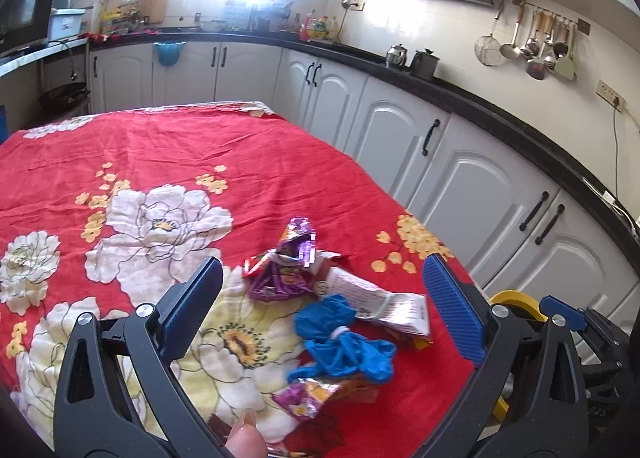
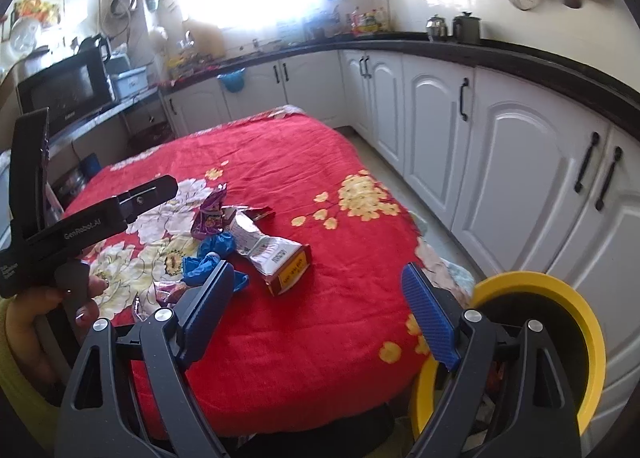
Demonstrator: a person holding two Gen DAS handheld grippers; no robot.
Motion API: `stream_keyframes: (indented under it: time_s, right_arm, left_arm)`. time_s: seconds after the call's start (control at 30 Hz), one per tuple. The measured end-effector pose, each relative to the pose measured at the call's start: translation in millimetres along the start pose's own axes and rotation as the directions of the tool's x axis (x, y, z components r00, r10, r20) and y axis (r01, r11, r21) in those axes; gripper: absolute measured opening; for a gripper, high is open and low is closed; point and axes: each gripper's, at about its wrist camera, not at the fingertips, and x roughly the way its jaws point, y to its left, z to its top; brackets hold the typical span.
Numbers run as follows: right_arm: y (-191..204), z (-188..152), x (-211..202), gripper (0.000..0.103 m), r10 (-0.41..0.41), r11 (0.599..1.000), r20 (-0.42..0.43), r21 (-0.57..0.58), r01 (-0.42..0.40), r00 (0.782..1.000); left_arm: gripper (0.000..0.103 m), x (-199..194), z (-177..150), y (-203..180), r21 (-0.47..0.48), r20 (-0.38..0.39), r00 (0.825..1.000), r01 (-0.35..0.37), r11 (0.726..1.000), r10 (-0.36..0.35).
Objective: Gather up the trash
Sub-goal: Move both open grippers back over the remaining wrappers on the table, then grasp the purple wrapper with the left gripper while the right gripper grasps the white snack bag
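Note:
Trash lies in a pile on the red flowered tablecloth (image 1: pixel 160 154): a purple snack wrapper (image 1: pixel 288 266), a crumpled blue glove (image 1: pixel 340 342), a white paper carton (image 1: pixel 384 302) and a second purple wrapper (image 1: pixel 320 390). My left gripper (image 1: pixel 320 306) is open, its jaws on either side of the pile, just above it. In the right wrist view the pile sits mid-table: purple wrapper (image 2: pixel 210 218), blue glove (image 2: pixel 212 258), carton (image 2: pixel 276 254). My right gripper (image 2: pixel 320 306) is open and empty, over the table's near part. A yellow-rimmed bin (image 2: pixel 560 298) stands at the table's right corner.
White cabinets (image 1: pixel 460 178) under a black counter run along the right side, with a narrow floor strip between them and the table. The left gripper's body (image 2: pixel 60 230) and the hand holding it show at the left of the right wrist view. The bin rim (image 1: pixel 516 298) shows behind my left gripper's right finger.

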Motion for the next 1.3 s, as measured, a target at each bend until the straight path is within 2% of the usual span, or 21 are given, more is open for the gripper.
stream_keyframes:
  time_s: [0.37,0.6,0.77,1.0,1.2,1.27,1.3]
  right_arm:
    - [21.6,15.5,64.3,0.083,0.010,0.988,-0.108,-0.149,-0.026,0.994]
    - [27.9,16.2,106.3,0.083,0.047,0.976,-0.204,-0.198,-0.088,0.978]
    - [29.9,12.7,125.0,0.082,0.065,0.973,-0.239,-0.200,-0.114,0.969]
    - [31.0,4.9,134.2,0.062,0.090,0.972,-0.255,-0.189,-0.141,0.963]
    - [31.4,1.4,130.2,0.059,0.093,0.972,-0.243,-0.187,-0.141,0.966]
    - [30.4,-0.2,128.3,0.059,0.092,0.974,-0.240,-0.183,-0.137,0.967]
    - [29.4,-1.2,126.9,0.059,0.091,0.975,-0.237,-0.176,-0.135,0.967]
  left_arm:
    - [0.092,21.7,-0.4,22.6,-0.016,-0.054,0.998,-0.023,1.000,0.022]
    - [0.076,38.7,2.6,25.5,0.001,-0.095,0.995,-0.019,1.000,0.019]
    - [0.071,57.0,5.5,24.7,0.010,-0.146,0.989,-0.005,1.000,0.006]
    - [0.068,74.5,5.0,20.3,0.034,-0.176,0.984,-0.005,0.999,0.011]
    - [0.050,85.8,3.5,16.7,0.046,-0.202,0.979,-0.003,0.999,0.012]
    - [0.042,87.5,2.6,17.0,0.044,-0.208,0.978,0.000,0.999,0.009]
    - [0.035,88.4,2.1,17.0,0.043,-0.210,0.978,0.001,0.999,0.008]
